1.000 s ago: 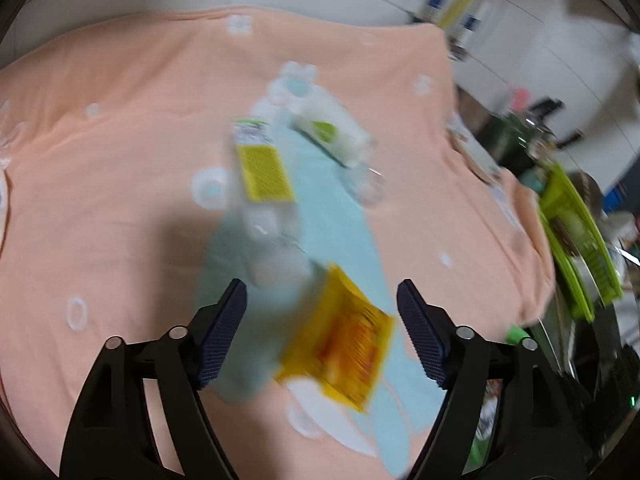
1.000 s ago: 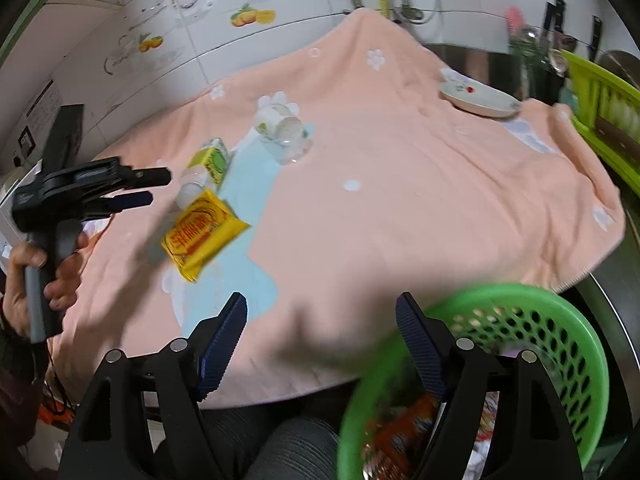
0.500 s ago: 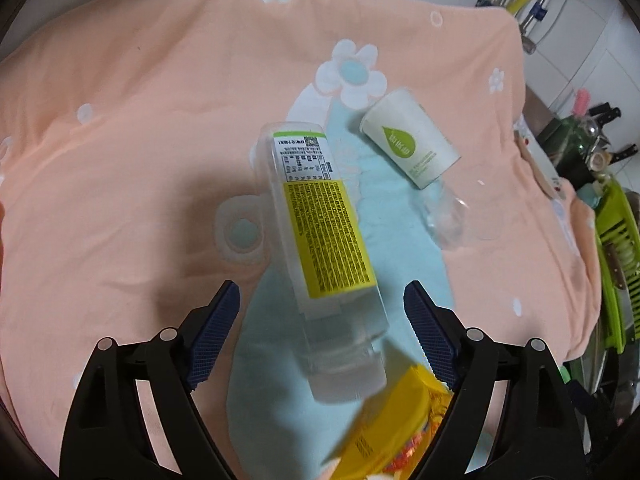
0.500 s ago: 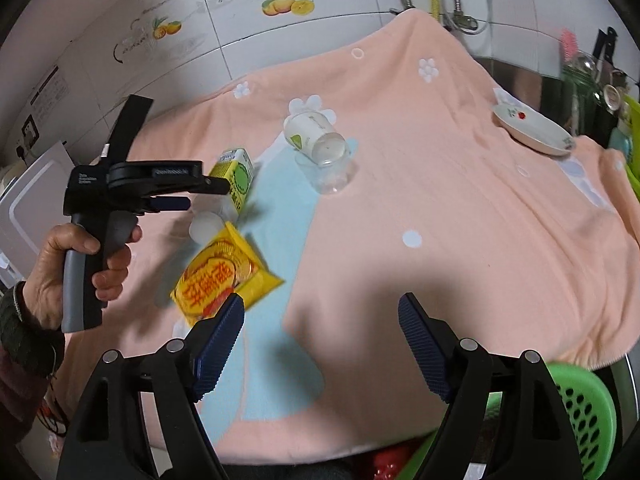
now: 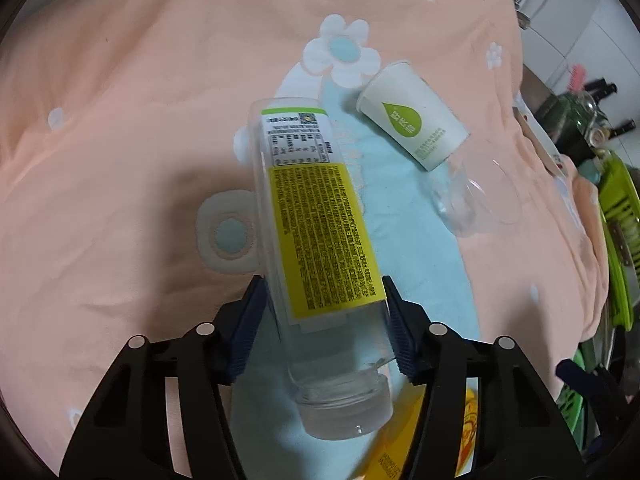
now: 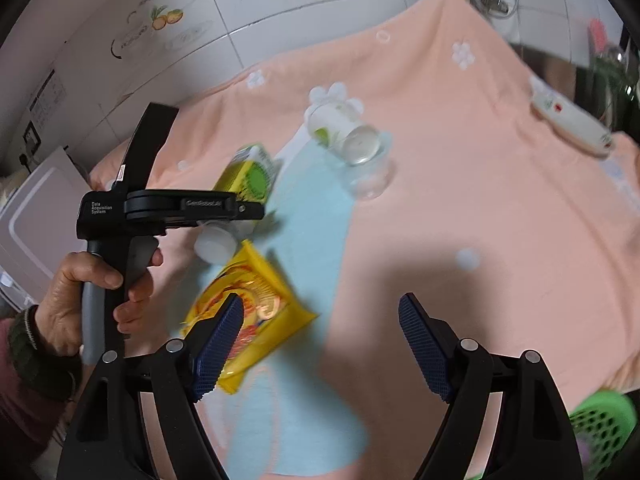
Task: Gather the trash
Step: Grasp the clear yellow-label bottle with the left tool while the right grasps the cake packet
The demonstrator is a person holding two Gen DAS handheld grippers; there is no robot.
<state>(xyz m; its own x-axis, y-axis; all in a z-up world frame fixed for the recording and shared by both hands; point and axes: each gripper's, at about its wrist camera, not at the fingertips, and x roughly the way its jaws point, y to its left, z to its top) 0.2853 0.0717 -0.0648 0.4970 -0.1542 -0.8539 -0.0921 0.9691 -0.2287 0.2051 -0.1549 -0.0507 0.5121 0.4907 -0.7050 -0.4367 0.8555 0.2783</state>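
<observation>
Between the left gripper's (image 5: pixel 324 328) blue pads lies the clear plastic bottle (image 5: pixel 316 240), flat on its side, cap end toward the camera. The jaws are closing on its bare lower body, just below the yellow label, and the pads look to be touching its walls on both sides, though the clear plastic makes firm pressure hard to judge. Gripping across the narrow width suits a bottle lying this way, since it can lift without rolling.

Under the cap end, a yellow snack packet (image 6: pixel 248 312) lies on the blue patch of the peach towel (image 5: pixel 120 120), nearer the towel's front edge. The right gripper (image 6: pixel 320 340) hangs above that packet with jaws spread and nothing between them, probably lined up for it.

Farther toward the towel's back edge, a white paper cup (image 5: pixel 414 114) lies tipped over, touching a clear plastic cup (image 5: pixel 472 200). A green basket (image 6: pixel 600 428) shows past the towel's front right corner, likely where the trash goes.
</observation>
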